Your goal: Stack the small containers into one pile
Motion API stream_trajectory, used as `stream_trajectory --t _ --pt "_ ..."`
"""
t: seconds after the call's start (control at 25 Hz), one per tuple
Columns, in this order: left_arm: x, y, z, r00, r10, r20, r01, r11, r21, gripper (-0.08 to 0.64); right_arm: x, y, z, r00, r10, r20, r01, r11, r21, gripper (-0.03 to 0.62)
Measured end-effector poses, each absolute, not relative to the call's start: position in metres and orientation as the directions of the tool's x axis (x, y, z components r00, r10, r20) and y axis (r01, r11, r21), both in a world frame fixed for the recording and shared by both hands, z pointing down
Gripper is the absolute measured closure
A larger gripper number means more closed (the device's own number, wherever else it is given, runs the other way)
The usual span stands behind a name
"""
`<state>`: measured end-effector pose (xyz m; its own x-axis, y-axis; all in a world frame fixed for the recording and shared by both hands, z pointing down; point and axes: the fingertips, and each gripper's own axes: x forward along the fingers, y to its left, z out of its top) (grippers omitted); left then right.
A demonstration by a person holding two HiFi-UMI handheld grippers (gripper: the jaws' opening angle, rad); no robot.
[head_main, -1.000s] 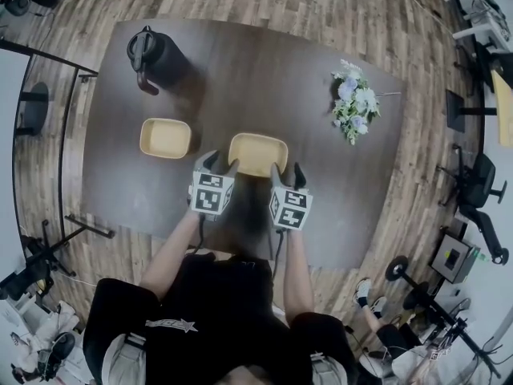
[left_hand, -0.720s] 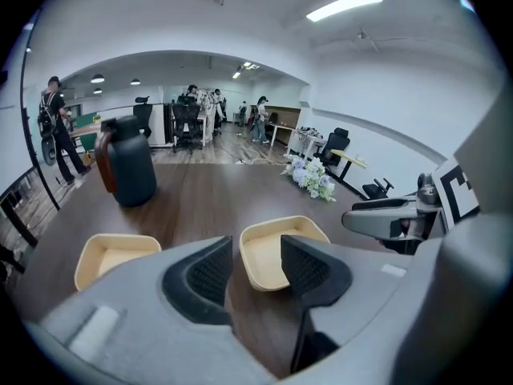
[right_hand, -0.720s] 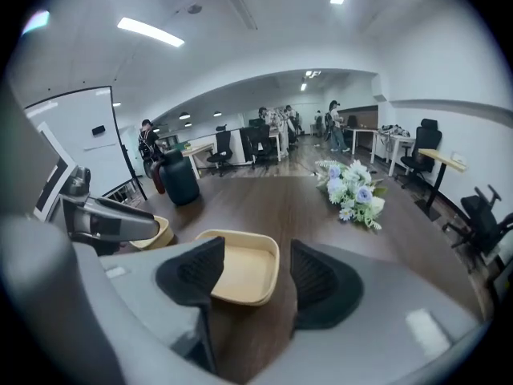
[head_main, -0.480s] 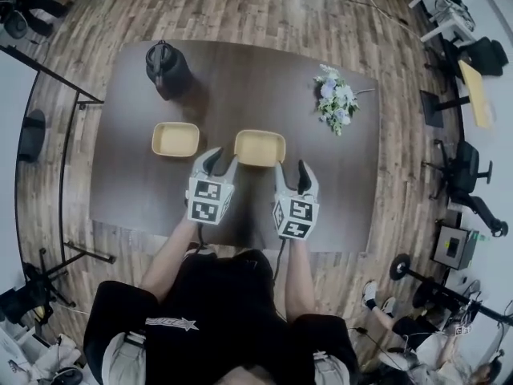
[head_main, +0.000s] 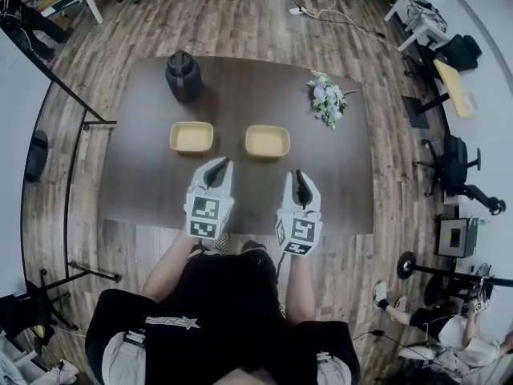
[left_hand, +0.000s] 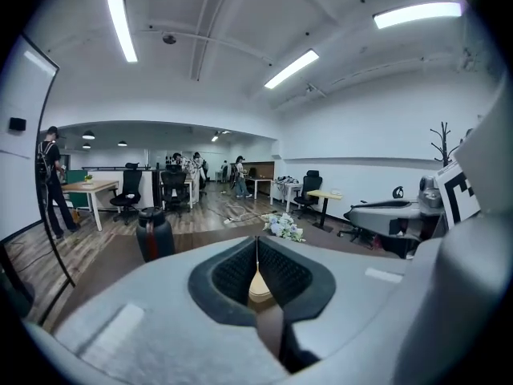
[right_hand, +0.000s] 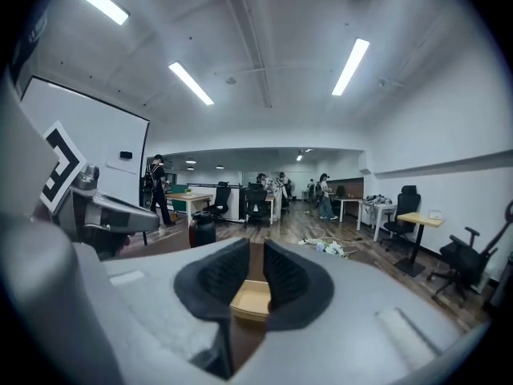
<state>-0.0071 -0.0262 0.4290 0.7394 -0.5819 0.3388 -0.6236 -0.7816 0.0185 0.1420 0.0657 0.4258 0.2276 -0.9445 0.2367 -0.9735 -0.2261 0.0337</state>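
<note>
Jaws just closing, empty: left gripper [head_main: 218,167] pressed together, right gripper [head_main: 300,179] slightly apart; both drawn back from right container [head_main: 267,141].

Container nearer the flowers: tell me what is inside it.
The container nearer the flowers looks empty from the head view: only its bare yellow floor shows. The right gripper view shows part of its inside, also bare; that gripper's dark pads cover the rest.

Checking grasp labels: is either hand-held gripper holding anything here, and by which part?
Nothing is held. The left hand-held gripper is shut empty; the jaws of the right hand-held gripper have just been closing on nothing.
</note>
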Motion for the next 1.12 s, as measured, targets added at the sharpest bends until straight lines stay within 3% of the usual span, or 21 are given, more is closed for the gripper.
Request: stream_trajectory --t 0.12,0.68,1.12 --pt "-0.026 -0.007 0.422 0.758 -0.574 0.309 -0.610 -0.792 0.024 0.549 0.120 0.085 0.422 0.237 -0.947 0.215 -0.971 -0.240 0.013 0.586" --pt "-0.079 0.001 0.403 0.740 -0.608 0.286 -0.635 -0.773 -0.001 0.549 0.063 0.085 0.404 0.185 -0.966 0.178 -0.983 -0.185 0.018 0.586" --pt "-0.165 -0.059 0.421 0.582 -0.743 0.329 -0.788 -0.616 0.003 0.549 -0.008 0.003 0.423 -0.032 -0.972 0.234 -0.999 0.034 0.002 0.586"
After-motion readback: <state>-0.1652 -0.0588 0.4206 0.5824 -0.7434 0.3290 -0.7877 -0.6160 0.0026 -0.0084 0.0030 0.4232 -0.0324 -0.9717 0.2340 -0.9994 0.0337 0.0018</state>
